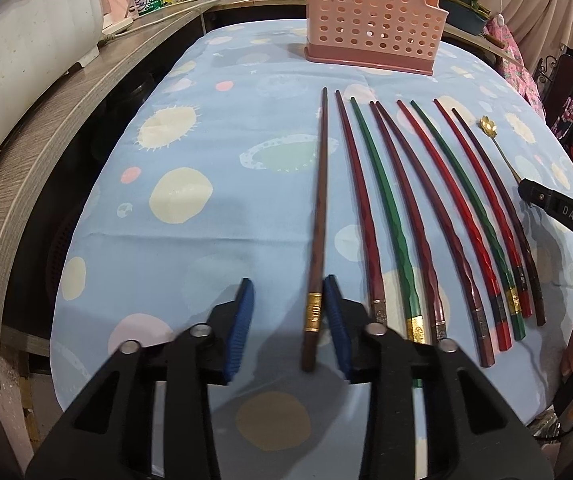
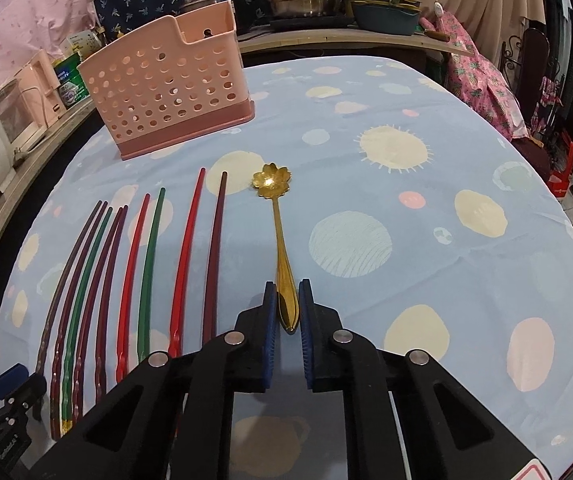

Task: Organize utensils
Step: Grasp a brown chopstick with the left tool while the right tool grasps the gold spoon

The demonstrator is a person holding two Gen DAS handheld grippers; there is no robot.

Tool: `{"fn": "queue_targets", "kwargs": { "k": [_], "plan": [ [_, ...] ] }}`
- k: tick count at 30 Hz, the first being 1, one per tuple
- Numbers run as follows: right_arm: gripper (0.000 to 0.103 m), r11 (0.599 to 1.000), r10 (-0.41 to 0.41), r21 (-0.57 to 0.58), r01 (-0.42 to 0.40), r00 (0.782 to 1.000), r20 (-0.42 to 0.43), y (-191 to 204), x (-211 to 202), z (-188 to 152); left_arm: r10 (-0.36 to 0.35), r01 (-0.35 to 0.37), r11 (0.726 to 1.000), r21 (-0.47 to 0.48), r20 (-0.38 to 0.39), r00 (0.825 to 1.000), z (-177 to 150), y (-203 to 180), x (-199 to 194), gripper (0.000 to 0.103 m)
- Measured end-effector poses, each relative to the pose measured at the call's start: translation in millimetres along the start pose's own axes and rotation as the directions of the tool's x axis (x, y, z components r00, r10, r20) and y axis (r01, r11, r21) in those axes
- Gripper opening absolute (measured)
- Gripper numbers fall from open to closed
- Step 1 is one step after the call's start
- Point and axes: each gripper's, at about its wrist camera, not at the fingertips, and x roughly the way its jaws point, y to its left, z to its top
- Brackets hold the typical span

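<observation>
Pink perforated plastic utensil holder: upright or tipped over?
Upright: the pink perforated plastic utensil holder stands on its darker base, open top facing up, on the blue dotted tablecloth.

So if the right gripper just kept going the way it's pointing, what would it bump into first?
The right gripper already straddles the gold spoon handle and angles down at the tablecloth, so it would probably press into the cloth first. The pink basket sits farther off, left of that line.

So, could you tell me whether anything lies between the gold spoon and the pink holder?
Nothing visible does. Beyond the gold spoon, bare tablecloth runs to the pink holder; the chopsticks lie beside it, off that line.
</observation>
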Motion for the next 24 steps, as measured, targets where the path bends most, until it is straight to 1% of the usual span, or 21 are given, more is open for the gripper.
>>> {"fn": "queue_targets", "kwargs": {
  "k": [2,5,14,19,21,24],
  "plan": [
    [0.011,1.0,0.001,0.002,-0.001,1.0,0.007,-1,-5,-2,-0.01,0.01,1.0,-0.001,-0.004,1.0,0,0,-1,0.016],
    [0.011,1.0,0.001,0.01,-0.001,1.0,0.026,-4,-16,-3,-0.033,0.032,0.999,-0.016,-0.003,0.999,0,2,-4,0.009],
    [0.01,0.999,-0.005,0.034,0.002,0.996,0.085,-16,-49,-2,-0.068,0.069,0.997,-0.042,0.013,0.998,-4,10,-18,0.008],
    [0.008,0.999,-0.003,0.045,-0.003,0.993,0.12,-21,-68,2,-0.083,0.085,0.995,-0.057,0.052,0.995,3,16,-37,0.008],
    [0.003,0.999,-0.002,0.046,-0.004,0.991,0.134,-23,-74,5,-0.088,0.093,0.994,-0.061,0.071,0.994,8,19,-44,0.008],
    [0.002,0.999,0.005,0.05,-0.012,0.989,0.148,-25,-81,10,-0.092,0.099,0.993,-0.069,0.104,0.99,17,23,-57,0.007]
  ]
}}
